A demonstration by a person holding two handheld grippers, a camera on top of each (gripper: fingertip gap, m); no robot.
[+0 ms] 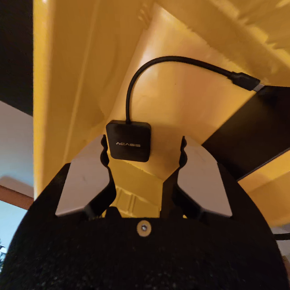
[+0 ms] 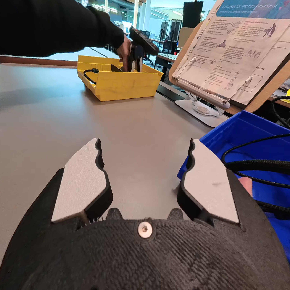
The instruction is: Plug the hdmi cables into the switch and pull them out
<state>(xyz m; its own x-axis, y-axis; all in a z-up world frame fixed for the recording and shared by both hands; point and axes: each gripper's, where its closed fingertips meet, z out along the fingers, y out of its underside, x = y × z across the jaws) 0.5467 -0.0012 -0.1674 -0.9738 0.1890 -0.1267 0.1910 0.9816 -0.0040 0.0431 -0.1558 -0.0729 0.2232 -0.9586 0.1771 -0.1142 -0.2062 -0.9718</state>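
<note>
A small black square switch [image 1: 129, 142] lies on the floor of a yellow bin [image 1: 78, 78]. Its short black cable [image 1: 157, 62] curves up and right to a plug [image 1: 244, 80] near a flat black divider [image 1: 251, 133]. My left gripper [image 1: 143, 138] is open inside the bin, its fingers either side of the switch's near end, the left finger close to its edge. In the right wrist view the left gripper [image 2: 136, 67] reaches down into the yellow bin [image 2: 124, 86]. My right gripper [image 2: 145, 141] is open and empty above the grey table [image 2: 62, 125]. Black braided cables [image 2: 259, 166] lie in a blue bin [image 2: 235, 133].
A document stand with a printed sheet [image 2: 232, 51] stands at the right behind the blue bin, on a white base [image 2: 202, 109]. A person's dark sleeve [image 2: 55, 26] crosses the upper left. The table's far edge runs behind the yellow bin.
</note>
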